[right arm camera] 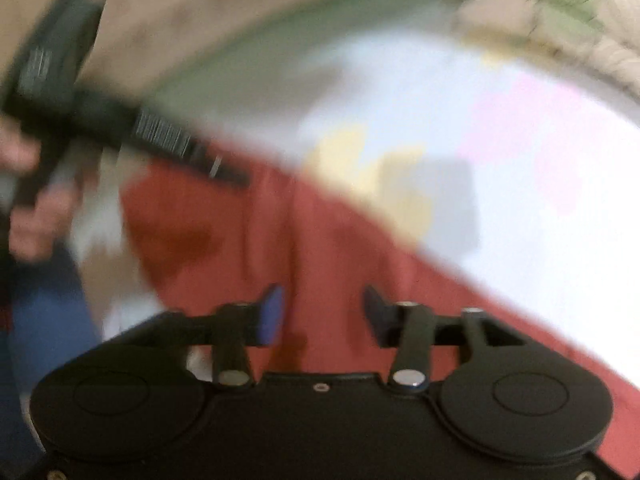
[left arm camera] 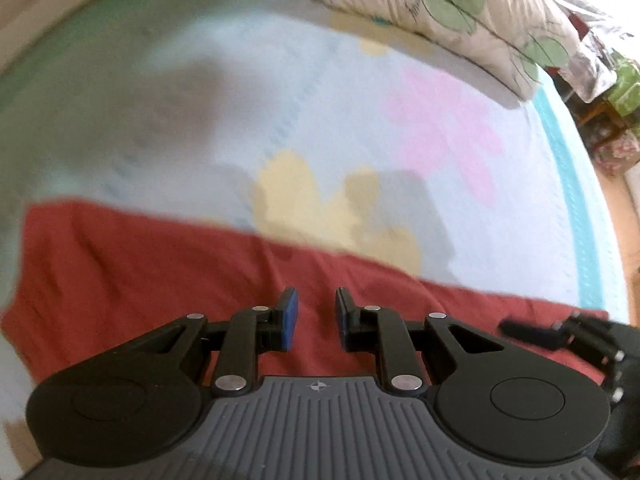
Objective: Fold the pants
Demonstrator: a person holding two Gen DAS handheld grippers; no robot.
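Note:
Red pants (left arm camera: 140,264) lie spread flat on a pale sheet with pastel flowers (left arm camera: 240,100). My left gripper (left arm camera: 315,296) hangs over the cloth with its blue pads (left arm camera: 291,320) a small gap apart and nothing between them. The right gripper's black finger (left arm camera: 532,332) shows at the right edge, above the pants. In the blurred right wrist view my right gripper (right arm camera: 323,296) stands wide open over the red pants (right arm camera: 328,248), its jaws empty. Up left there, a hand (right arm camera: 36,216) holds the left gripper (right arm camera: 120,128).
A flower-print pillow (left arm camera: 460,12) lies at the far side of the bed. The sheet's teal border (left arm camera: 572,184) marks the right edge, with clutter (left arm camera: 616,80) and floor beyond. A blue-clad limb (right arm camera: 48,320) is at the lower left.

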